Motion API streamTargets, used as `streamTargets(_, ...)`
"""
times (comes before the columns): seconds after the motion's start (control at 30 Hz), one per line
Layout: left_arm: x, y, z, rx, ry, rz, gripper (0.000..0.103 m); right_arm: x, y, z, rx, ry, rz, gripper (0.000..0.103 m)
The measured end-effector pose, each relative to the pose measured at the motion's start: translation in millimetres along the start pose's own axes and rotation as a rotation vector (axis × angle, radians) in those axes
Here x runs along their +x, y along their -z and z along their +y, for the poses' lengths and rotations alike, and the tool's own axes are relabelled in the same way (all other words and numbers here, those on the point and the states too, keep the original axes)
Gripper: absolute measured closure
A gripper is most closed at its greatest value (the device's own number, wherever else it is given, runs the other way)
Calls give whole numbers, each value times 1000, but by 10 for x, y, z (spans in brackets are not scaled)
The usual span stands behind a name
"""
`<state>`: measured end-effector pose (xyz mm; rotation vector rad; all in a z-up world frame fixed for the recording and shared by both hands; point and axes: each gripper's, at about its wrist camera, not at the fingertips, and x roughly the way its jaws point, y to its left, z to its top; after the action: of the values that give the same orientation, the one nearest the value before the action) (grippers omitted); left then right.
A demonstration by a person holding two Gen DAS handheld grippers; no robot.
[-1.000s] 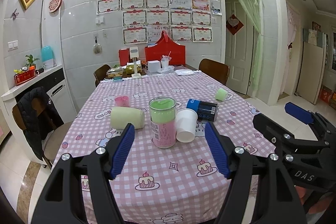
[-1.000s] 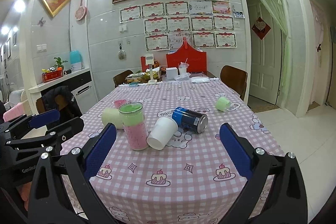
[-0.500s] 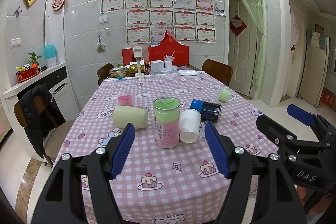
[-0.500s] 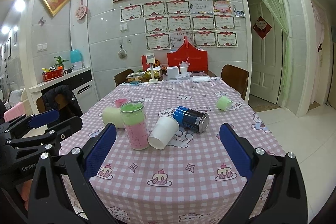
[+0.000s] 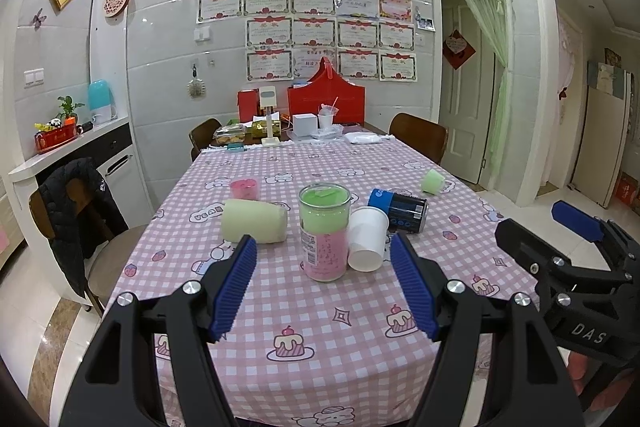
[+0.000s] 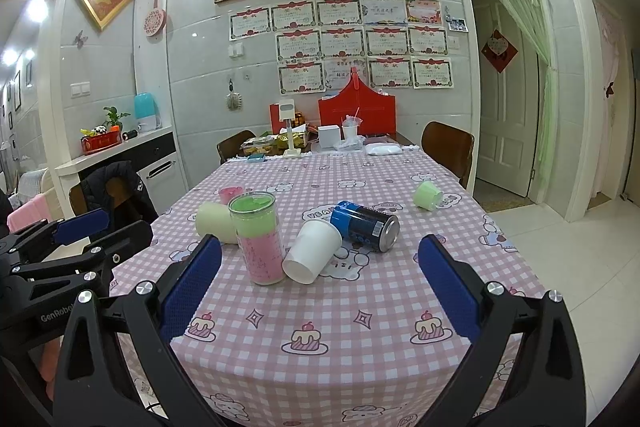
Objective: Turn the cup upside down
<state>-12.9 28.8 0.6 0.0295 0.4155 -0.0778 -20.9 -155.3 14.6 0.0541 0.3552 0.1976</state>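
A white paper cup lies on its side on the pink checked tablecloth, mouth toward me, leaning between a tall pink-and-green jar and a blue can. It also shows in the right wrist view. My left gripper is open and empty, held short of the jar and cup. My right gripper is open wide and empty, near the table's front edge. Each gripper shows at the side of the other's view.
A pale yellow cup lies on its side left of the jar, a pink cup behind it. A small green cup lies at the right. Boxes and clutter stand at the far end. Chairs flank the table.
Both views have tilted and drawn back slightly, so the table items sit a little lower and farther. Nothing on the table has moved; both grippers stay open.
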Motion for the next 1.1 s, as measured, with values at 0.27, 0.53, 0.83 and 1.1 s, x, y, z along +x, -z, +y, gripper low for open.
streamTargets(0.27,37,8,29,-6,-12,9,34,23,11,0,5,-1,12,8)
streamTargets(0.53,52,5,36,-10,-12,19,34,46,20,3,3,-3,22,8)
streamTargets(0.83,44,20,45,-14,-12,24,34,49,20,3,7,-2,26,8)
streamTargets(1.1,47,28,50,-21,-15,29,34,48,33,9,8,-4,29,8)
